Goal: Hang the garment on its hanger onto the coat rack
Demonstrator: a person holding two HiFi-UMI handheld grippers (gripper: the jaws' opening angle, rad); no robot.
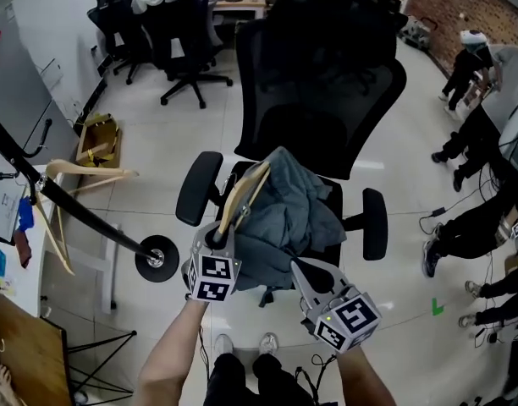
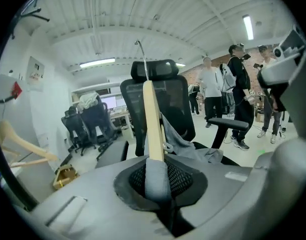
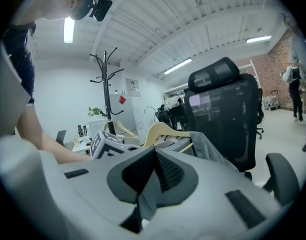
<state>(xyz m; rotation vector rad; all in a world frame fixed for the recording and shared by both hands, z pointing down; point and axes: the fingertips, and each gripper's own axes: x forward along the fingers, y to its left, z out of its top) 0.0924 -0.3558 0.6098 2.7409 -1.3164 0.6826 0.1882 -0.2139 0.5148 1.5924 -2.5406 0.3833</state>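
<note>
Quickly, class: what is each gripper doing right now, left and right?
Left gripper: closed on the wooden hanger.
Right gripper: closed, nothing between its jaws.

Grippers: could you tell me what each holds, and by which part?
The left gripper clamps the wooden hanger near one arm's end; the right gripper holds nothing.

A black mesh office chair (image 1: 327,74) stands on the pale tiled floor (image 1: 157,155), with more office chairs (image 1: 183,32) by a desk (image 1: 246,5) behind, an open cardboard box (image 1: 98,142) at left, and people (image 1: 475,218) along the right.
</note>
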